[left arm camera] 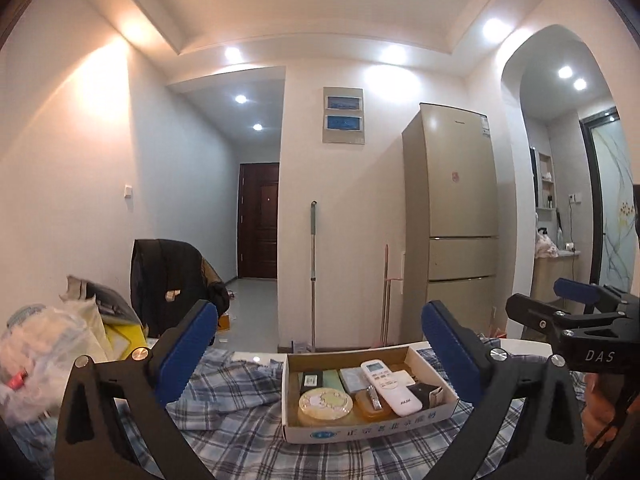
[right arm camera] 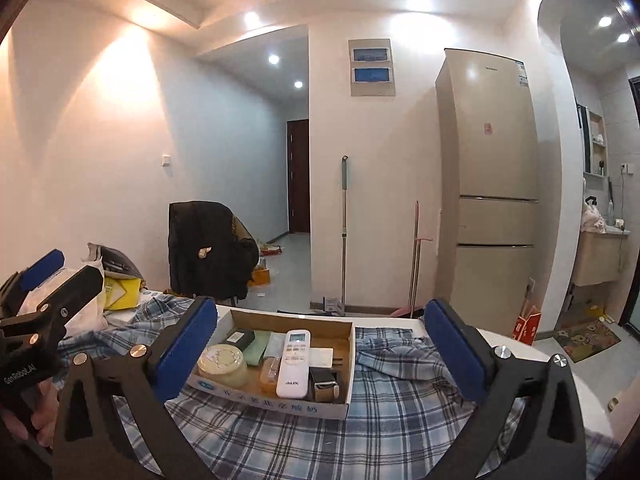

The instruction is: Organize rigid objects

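- Cardboard box, shallow and open-topped, sits on a plaid cloth over the worktop, directly ahead of both cameras and well short of either set of fingers.
- Left hand-held gripper: jaws spread wide, nothing between the blue pads; its view frames the box between them.
- Inside the box, left to right in the right wrist view: a round lidded jar, pale and probably glass or stiff plastic, so heavier and breakable; a dark flat case; a green bar-shaped item; an amber block with what looks like a nail clipper lying on it; a white remote control; a small dark open-ended carton.
- Handling, as judged: the remote is light, stiff and smooth, best pinched across its narrow width near the middle; the jar would need a wide grip across the lid rim and may slip; the box itself is light but flexes at the walls.
- Right hand-held gripper: jaws equally wide, empty, flanking the box.
- Hard to read: the print on the box front is blurred; items under the remote are partly covered; the worktop's left end is buried under bags; only 1 fingertip edge of a hand shows at the left border.
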`<state>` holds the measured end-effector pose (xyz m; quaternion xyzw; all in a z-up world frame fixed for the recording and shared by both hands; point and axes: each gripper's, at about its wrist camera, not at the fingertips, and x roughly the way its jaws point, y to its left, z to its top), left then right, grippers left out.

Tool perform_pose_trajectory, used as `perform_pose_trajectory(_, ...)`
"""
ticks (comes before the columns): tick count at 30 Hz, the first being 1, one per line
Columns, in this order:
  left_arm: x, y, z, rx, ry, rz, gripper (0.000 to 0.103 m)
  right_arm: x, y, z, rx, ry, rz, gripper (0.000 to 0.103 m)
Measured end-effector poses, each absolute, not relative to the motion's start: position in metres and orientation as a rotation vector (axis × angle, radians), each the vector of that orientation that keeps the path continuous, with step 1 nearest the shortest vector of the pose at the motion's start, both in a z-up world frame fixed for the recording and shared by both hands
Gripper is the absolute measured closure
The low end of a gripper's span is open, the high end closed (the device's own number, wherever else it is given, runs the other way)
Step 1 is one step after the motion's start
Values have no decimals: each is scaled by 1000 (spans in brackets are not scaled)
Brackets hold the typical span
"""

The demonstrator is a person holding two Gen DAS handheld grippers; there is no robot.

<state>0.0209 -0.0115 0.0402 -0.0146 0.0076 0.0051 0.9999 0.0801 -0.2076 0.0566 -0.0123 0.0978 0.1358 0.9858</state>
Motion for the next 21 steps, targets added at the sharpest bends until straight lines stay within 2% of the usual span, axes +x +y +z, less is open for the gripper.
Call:
perform_pose_trajectory(6,30,-15,4,35,42,55,0,83,-217,22,27,182,244,0)
perform_pose_trajectory(21,16,-18,5,60,-28,56,0,73,-206,14,-50,170,251,0)
